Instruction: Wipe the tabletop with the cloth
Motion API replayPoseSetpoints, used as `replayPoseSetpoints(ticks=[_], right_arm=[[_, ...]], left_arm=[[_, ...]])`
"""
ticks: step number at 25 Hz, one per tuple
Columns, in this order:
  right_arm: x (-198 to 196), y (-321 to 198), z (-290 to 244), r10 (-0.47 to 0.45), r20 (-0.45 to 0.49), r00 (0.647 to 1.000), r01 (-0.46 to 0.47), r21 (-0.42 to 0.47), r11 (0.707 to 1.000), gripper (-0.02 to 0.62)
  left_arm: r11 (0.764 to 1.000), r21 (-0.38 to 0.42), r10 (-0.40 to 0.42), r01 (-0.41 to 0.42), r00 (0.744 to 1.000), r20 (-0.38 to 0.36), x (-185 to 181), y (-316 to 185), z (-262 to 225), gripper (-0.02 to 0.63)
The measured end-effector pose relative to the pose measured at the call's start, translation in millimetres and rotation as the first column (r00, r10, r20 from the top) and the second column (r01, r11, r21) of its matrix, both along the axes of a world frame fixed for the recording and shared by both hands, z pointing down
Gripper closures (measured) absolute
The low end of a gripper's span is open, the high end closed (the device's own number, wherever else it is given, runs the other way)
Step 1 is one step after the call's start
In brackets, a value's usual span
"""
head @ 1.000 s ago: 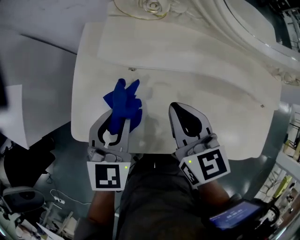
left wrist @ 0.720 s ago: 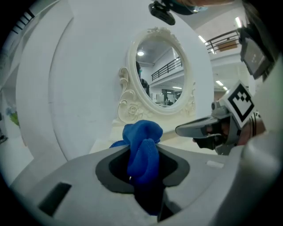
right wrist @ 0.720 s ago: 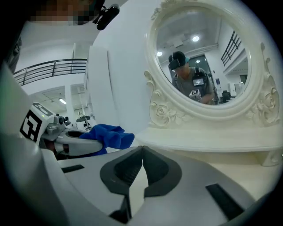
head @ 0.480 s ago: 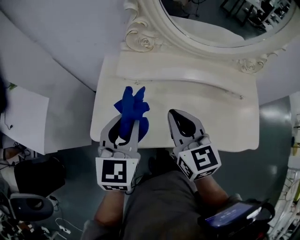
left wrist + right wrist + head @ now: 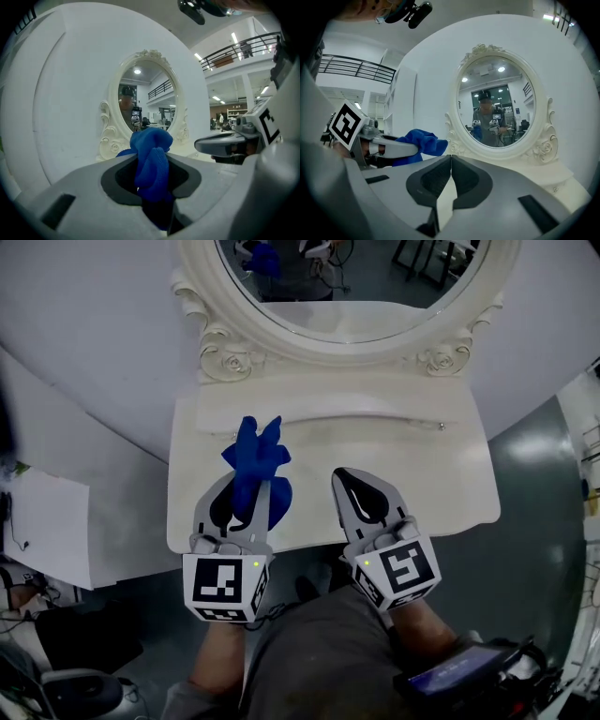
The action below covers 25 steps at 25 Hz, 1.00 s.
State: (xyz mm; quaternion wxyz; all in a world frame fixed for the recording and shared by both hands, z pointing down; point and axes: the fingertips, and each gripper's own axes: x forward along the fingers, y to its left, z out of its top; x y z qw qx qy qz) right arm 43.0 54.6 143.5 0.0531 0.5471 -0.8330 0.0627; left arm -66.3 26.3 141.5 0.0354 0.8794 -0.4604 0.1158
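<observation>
left gripper (image 5: 251, 486): clamped on cloth, over table (image 5: 422, 474) front edge, left half
cloth (image 5: 255, 451): blue, bunched, poking past jaws toward mirror (image 5: 347, 277)
right gripper (image 5: 341, 474): jaws together, empty, beside left gripper

Large lab-like hall with a corner of home staged inside. Pale dressing-table surface (image 5: 412, 474) and carved oval mirror (image 5: 356, 277) set against a freestanding curved white backdrop panel (image 5: 94, 352), not a house wall. Beyond it, a railed mezzanine (image 5: 243, 47), ceiling strip lights (image 5: 233, 37) and glossy grey floor (image 5: 534, 456).
</observation>
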Motion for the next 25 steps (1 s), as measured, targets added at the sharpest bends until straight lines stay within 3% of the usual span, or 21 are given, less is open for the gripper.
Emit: replayPoseSetpoints(ticks=[8, 14, 20, 25], right_arm=[[58.5, -46.5, 6.7, -0.009, 0.031, 0.999, 0.009, 0.004, 1.0, 0.581], [102.4, -85.1, 48.0, -0.027, 0.089, 0.996, 0.038, -0.122, 0.992, 0.581], [142.2, -124.8, 84.6, -0.02, 0.121, 0.992, 0.044, -0.201, 0.979, 0.581], [161.1, -146.8, 102.7, -0.021, 0.163, 0.986, 0.06, -0.236, 0.97, 0.581]], left_arm=[[0.999, 0.015, -0.048, 0.048, 0.999, 0.002, 58.2, -64.8, 12.0, 0.489], [0.991, -0.123, -0.048, 0.056, 0.997, 0.065, 110.8, -126.2, 62.5, 0.486], [0.98, -0.181, -0.06, 0.078, 0.993, 0.102, 156.3, -182.0, 98.9, 0.486], [0.962, -0.257, -0.045, 0.095, 0.98, 0.192, 180.9, -199.8, 132.1, 0.486]])
